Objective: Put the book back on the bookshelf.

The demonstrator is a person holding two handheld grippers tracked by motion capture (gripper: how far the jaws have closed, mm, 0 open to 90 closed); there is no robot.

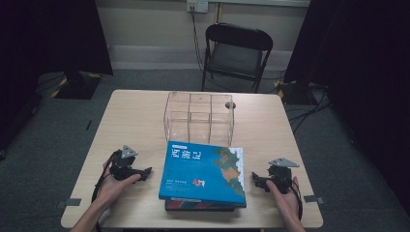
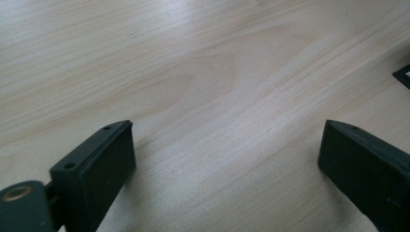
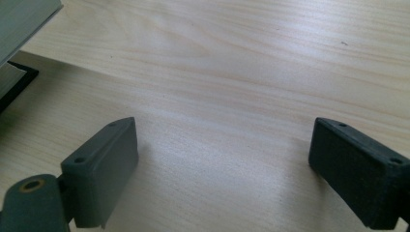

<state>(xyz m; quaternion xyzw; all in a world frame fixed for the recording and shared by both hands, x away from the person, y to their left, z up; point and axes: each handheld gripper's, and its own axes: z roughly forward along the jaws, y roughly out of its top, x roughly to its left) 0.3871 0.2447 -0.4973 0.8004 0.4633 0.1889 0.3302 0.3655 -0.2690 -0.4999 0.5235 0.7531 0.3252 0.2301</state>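
Since nothing is gripped yet, read these left to right.
Left gripper (image 1: 145,172): jaws wide apart, empty, low over bare wood, pointing at the books.
Blue book (image 1: 203,173): lies between your two claws, atop a darker book (image 1: 198,205); likely stiff, flat, fairly heavy, with a glossy cover that may slip, so pinch an overhanging edge or the spine.
Right gripper (image 1: 255,181): jaws fully apart, empty, just right of the stack.
Table (image 1: 135,121): smooth pale wood.
Clear box (image 1: 199,118): beyond the books, with compartments.
Room: dim; folding chair (image 1: 237,50) behind.
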